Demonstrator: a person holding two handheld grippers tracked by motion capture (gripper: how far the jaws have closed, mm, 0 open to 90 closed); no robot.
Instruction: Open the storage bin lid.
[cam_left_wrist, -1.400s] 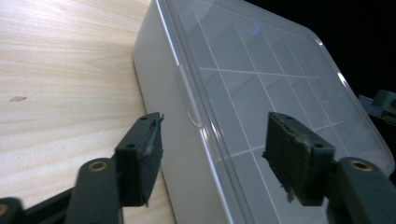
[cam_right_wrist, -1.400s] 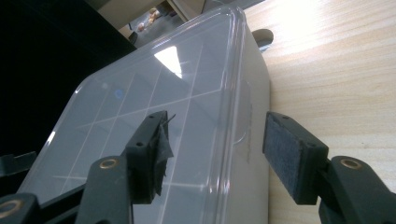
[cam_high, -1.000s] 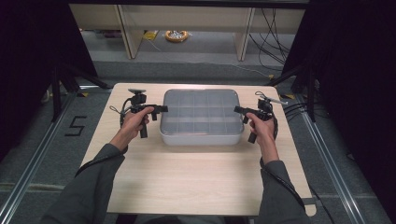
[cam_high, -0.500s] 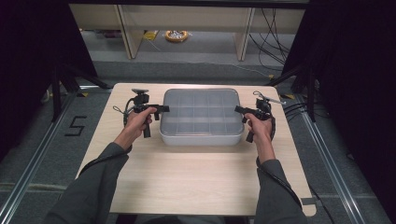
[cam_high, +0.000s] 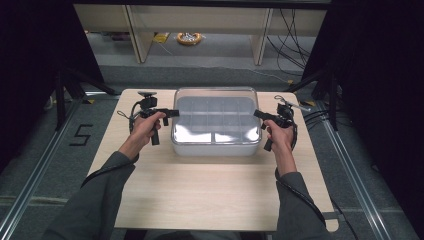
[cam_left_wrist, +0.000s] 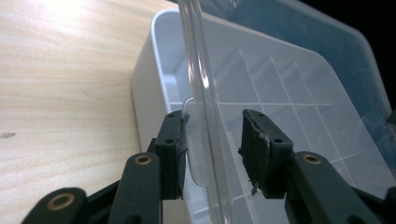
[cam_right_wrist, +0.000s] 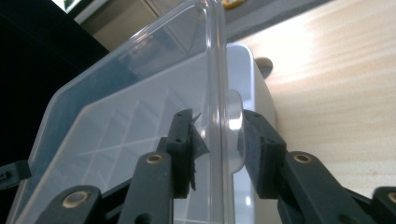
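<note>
While both hands reach forward, the left gripper (cam_high: 170, 113) and right gripper (cam_high: 258, 114) flank the box (cam_high: 216, 142) mid-table (cam_high: 200, 200); gripper views show parted jaws straddling its clear lid (cam_left_wrist: 299, 60) edge.

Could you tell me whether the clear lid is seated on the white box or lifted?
Lifted: the clear lid stands above the white box rim, its edge between each gripper's open jaws.

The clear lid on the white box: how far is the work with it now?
Done: both tongs sit at the clear lid, left tongs and right tongs each with the rim between open jaws. In hand: closing on it. Left: lifting it off the white box; whether the lid has risen, I cannot tell.
</note>
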